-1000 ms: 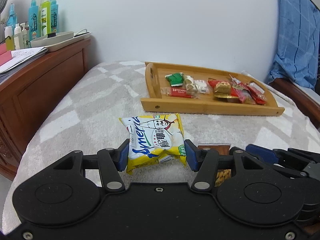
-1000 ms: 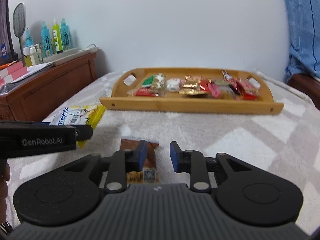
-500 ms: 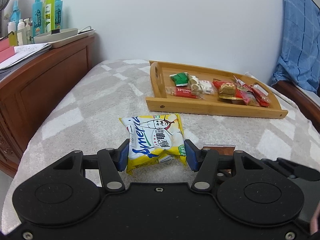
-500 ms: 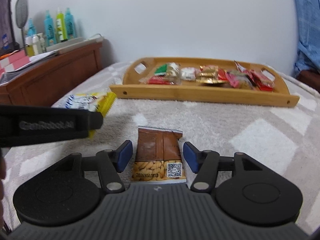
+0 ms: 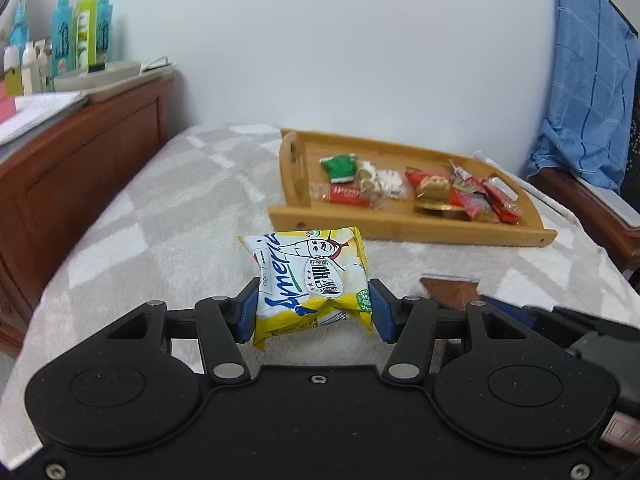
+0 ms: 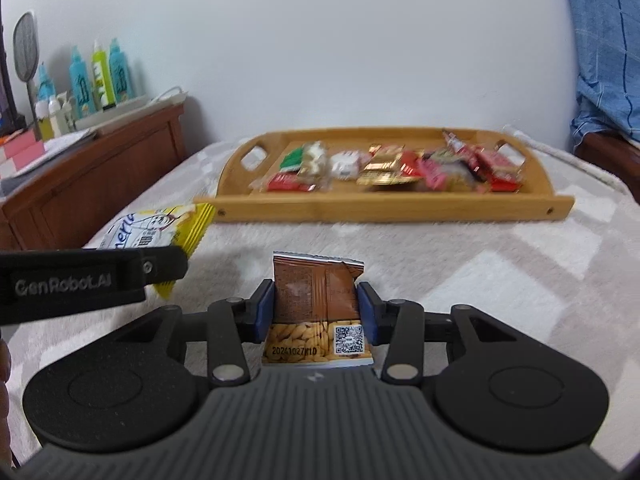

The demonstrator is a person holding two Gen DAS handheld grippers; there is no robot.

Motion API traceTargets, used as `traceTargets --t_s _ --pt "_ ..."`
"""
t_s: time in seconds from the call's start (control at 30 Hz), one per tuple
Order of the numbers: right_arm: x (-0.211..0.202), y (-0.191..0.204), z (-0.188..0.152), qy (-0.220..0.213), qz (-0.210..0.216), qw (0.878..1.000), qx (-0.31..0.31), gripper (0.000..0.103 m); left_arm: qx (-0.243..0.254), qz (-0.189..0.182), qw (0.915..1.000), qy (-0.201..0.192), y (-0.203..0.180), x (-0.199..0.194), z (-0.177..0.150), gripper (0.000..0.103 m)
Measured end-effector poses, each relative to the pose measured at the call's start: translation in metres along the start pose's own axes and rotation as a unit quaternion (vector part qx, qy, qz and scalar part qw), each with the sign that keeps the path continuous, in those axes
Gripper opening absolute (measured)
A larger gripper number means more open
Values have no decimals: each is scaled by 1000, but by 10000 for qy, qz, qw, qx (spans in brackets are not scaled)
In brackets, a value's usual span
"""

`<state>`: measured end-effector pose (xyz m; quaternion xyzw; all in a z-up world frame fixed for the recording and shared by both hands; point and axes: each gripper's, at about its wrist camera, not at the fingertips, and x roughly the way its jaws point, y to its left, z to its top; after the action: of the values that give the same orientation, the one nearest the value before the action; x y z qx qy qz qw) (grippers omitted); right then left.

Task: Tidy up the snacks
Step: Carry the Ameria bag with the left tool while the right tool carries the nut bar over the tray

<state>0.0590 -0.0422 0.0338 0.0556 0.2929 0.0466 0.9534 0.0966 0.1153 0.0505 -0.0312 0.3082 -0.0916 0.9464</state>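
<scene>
My left gripper [image 5: 312, 308] is shut on a yellow and white snack bag [image 5: 308, 276], whose sides crumple between the blue pads. My right gripper [image 6: 316, 308] has its jaws closing on a brown nut packet [image 6: 316, 292], and both pads press against its edges. The packet stands just over the grey chequered blanket [image 6: 480, 280]. Beyond lies a wooden tray [image 6: 380, 210] with several small wrapped snacks in it. In the right wrist view the yellow bag [image 6: 160, 228] shows at the left behind the left gripper's black body. In the left wrist view the brown packet [image 5: 448, 292] peeks out at the right.
A red-brown wooden cabinet [image 5: 80, 168] flanks the bed on the left, topped with spray bottles [image 5: 84, 32] and papers. A blue checked cloth [image 5: 592, 80] hangs at the right over a wooden frame. A white wall rises behind the tray.
My right gripper opened wide, slid forward around the brown packet, then closed on its sides. The left gripper kept its hold on the yellow bag and hardly moved.
</scene>
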Motion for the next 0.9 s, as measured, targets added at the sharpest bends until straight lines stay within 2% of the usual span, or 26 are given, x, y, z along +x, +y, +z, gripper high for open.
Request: traceTargets --t_s 0.2,0.47,0.57,0.67,0.9 --pt "-8 -20 24 -185 -30 9998 60 48 51 -136 9998 -132 -11 -6 20 53" --pt "-14 -52 61 -475 -51 9986 211 48 219 -305 9992 -132 -35 3 53 53" --pt "-12 -67 77 -576 -55 9980 260 48 385 -342 9983 -256 -45 8 70 53" --pt "-6 -80 95 -676 -80 9973 260 48 459 -427 9973 -386 -52 19 91 53" --pt "18 -106 134 -831 -171 9961 222 48 702 -490 9956 -370 -68 62 133 53"
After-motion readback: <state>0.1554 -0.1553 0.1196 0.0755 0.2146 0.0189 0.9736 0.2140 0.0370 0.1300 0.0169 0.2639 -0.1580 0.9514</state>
